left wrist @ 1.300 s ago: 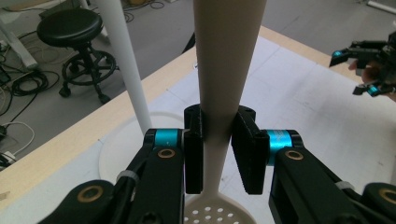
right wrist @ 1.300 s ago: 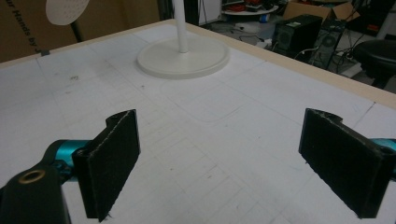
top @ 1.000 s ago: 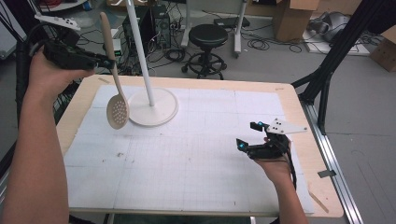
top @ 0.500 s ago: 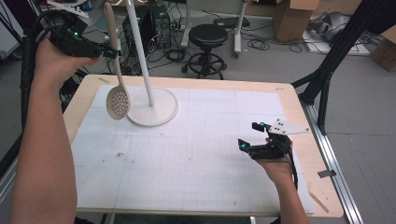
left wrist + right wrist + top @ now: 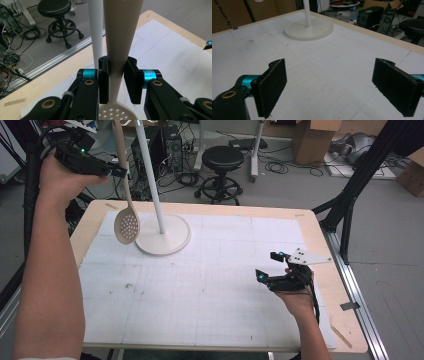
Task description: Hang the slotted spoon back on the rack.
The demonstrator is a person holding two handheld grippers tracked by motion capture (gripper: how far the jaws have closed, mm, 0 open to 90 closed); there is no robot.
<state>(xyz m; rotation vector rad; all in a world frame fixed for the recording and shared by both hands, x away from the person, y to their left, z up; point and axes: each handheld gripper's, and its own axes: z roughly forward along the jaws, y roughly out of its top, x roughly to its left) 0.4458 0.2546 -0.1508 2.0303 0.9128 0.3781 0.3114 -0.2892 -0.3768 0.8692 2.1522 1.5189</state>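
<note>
A cream slotted spoon (image 5: 125, 215) hangs upright in the air at the table's far left, bowl down, beside a white stand pole (image 5: 150, 175). My left gripper (image 5: 117, 170) is shut on the spoon's handle (image 5: 117, 50), with the pads (image 5: 103, 80) pressing it from both sides and the perforated bowl (image 5: 116, 115) just below. The pole (image 5: 96, 30) rises right behind the handle. My right gripper (image 5: 267, 265) rests low over the table's right side, open, with nothing between its pads (image 5: 274, 85).
The stand's round white base (image 5: 167, 237) sits at the table's far left; it also appears ahead of the right gripper (image 5: 309, 27). A white gridded mat (image 5: 200, 285) covers the wooden table. A black stool (image 5: 222, 162) and cables lie on the floor beyond.
My left hand has lifted the spoon and carried it toward the far side, closer to the pole. The right hand has stayed put.
</note>
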